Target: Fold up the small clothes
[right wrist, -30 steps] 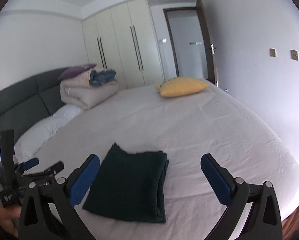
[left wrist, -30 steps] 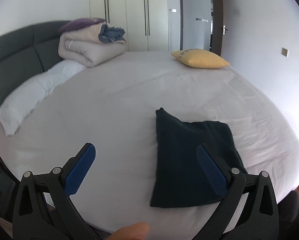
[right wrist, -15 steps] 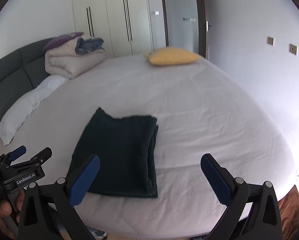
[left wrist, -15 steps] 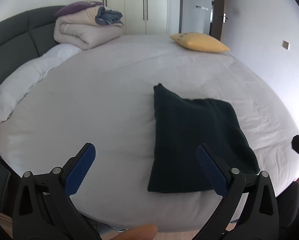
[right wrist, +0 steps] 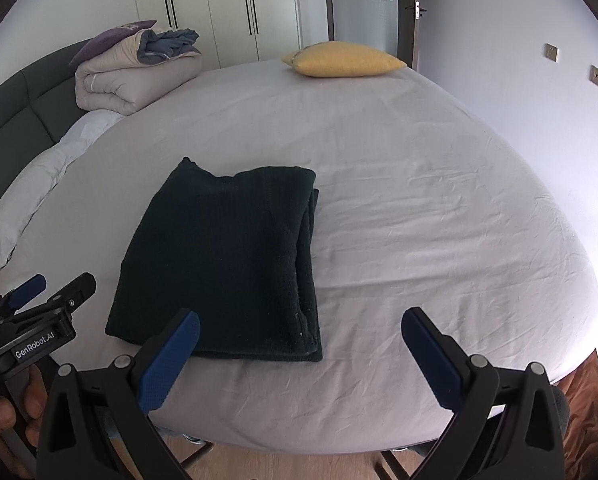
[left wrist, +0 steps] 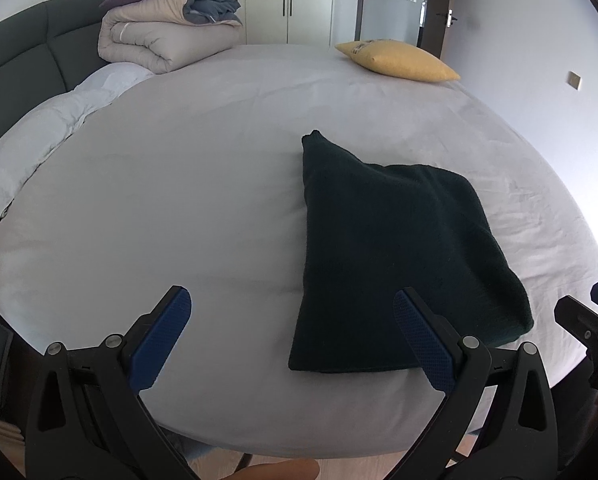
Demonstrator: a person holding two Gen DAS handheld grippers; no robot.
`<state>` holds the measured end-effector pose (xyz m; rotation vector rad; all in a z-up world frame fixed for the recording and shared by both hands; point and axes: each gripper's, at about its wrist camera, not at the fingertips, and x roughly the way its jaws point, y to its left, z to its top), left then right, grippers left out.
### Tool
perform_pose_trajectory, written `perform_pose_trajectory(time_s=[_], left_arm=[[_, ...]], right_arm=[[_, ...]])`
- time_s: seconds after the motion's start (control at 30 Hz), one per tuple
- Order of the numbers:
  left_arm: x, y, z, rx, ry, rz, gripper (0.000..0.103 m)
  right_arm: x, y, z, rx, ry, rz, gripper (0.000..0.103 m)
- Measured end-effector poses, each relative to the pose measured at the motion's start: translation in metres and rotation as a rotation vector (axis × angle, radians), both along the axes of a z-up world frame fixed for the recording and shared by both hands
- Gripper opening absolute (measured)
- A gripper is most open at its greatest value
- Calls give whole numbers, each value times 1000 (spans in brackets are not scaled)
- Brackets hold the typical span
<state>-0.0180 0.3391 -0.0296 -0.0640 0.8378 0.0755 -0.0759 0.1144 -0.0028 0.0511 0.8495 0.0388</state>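
Note:
A dark green garment [left wrist: 395, 256] lies folded into a neat rectangle on the white bed sheet [left wrist: 203, 184], near the bed's front edge. It also shows in the right wrist view [right wrist: 227, 264], with its stacked layers along the right side. My left gripper [left wrist: 291, 332] is open and empty, above the bed edge, its right finger in front of the garment's near edge. My right gripper [right wrist: 299, 348] is open and empty, its left finger over the garment's near edge. The left gripper also shows at the far left of the right wrist view [right wrist: 51, 296].
A yellow pillow [left wrist: 395, 62] lies at the far side of the bed. A rolled beige duvet [left wrist: 167, 40] with blue cloth and a purple cushion sits at the back left by the dark headboard [left wrist: 27, 60]. White pillows [left wrist: 43, 148] line the left edge. Wood floor [right wrist: 299, 464] lies below.
Both grippers have risen and pulled back from the bed, so the bed edge and floor now show. The folded garment has not moved. Both grippers stay open.

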Motion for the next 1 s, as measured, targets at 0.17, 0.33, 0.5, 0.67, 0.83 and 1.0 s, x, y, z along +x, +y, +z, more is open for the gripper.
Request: perform_pose_trajectory(time_s=[0.17,0.33,0.5,0.67,0.83,1.0], left_arm=[[3,-4,-4,-4,6,-7,103],[5,-4,-6,-6,11,-8,103],[6,-5,-6,-7,11,-8,103],[5,-6,-7,-9,13,-3,103],[5,-6,-8,-9,15,-2,103],[4,-6,-8,-9,15,-3,103]], right_arm=[[2,-3,-1,6,8,-3,103],[3,-4,-2,10,13,-3,103],[3,-5,-2,16,12,-2,103],[3,-5,-1,21,14,-4,103],[3,-4,-1,23,15,-3,103],[2,-3,-2,25,18,-3,103]])
